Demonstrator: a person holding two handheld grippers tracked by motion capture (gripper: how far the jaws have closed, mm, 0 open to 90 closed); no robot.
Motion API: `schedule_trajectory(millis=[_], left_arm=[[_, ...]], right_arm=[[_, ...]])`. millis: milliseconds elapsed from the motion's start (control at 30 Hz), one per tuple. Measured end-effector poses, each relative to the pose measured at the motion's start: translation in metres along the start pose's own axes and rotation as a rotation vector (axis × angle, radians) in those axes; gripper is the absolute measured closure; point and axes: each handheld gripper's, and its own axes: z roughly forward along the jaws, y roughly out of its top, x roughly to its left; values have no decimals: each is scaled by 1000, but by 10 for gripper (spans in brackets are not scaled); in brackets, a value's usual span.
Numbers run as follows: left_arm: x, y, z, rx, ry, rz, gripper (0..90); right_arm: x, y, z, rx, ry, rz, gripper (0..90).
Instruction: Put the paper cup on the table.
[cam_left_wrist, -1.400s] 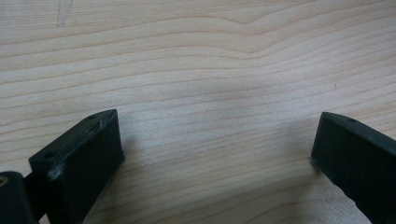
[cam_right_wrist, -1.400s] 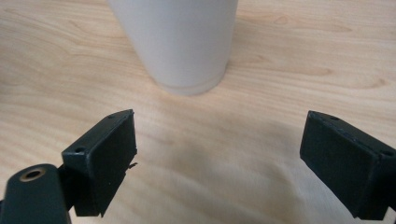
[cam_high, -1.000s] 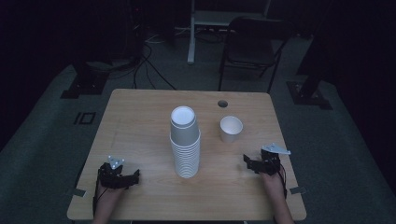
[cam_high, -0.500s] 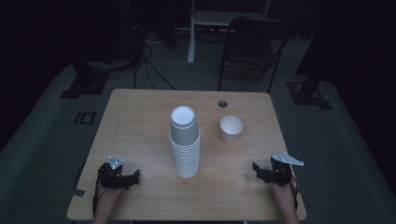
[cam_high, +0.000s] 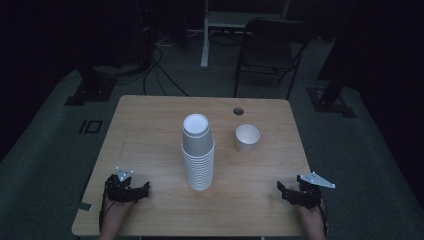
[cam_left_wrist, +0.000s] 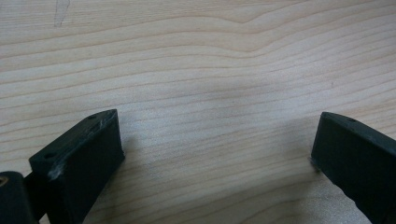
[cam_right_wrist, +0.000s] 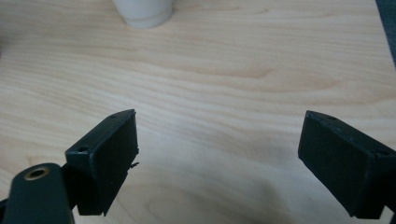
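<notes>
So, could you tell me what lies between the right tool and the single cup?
Only bare table, as the right gripper view shows, between right tool and single cup.

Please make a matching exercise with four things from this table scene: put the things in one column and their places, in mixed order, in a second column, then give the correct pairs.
Things:
1. stack of cups
2. single cup
3. left tongs
4. right tongs

Places:
A. near right edge of the table
B. table middle
C. near left corner
D. beside the round hole, right of the stack

Pairs: 1-B, 2-D, 3-C, 4-A
</notes>
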Motion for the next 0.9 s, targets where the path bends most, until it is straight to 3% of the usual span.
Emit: schedule_trajectory(millis=[233, 533, 667, 800, 900], left_arm=[[0, 0, 0, 0, 0, 1, 22], [0, 0, 0, 0, 0, 1, 22], [0, 0, 0, 0, 0, 0, 22], [0, 0, 0, 0, 0, 0, 22], [0, 0, 0, -1, 0, -1, 22]], right_arm=[[-4, -11, -7, 29, -28, 4, 115], [-14, -23, -11, 78, -159, 44, 115], [-17, -26, -9, 113, -171, 35, 115], [-19, -27, -10, 121, -171, 45, 114], [-18, -27, -10, 125, -196, 46, 111]])
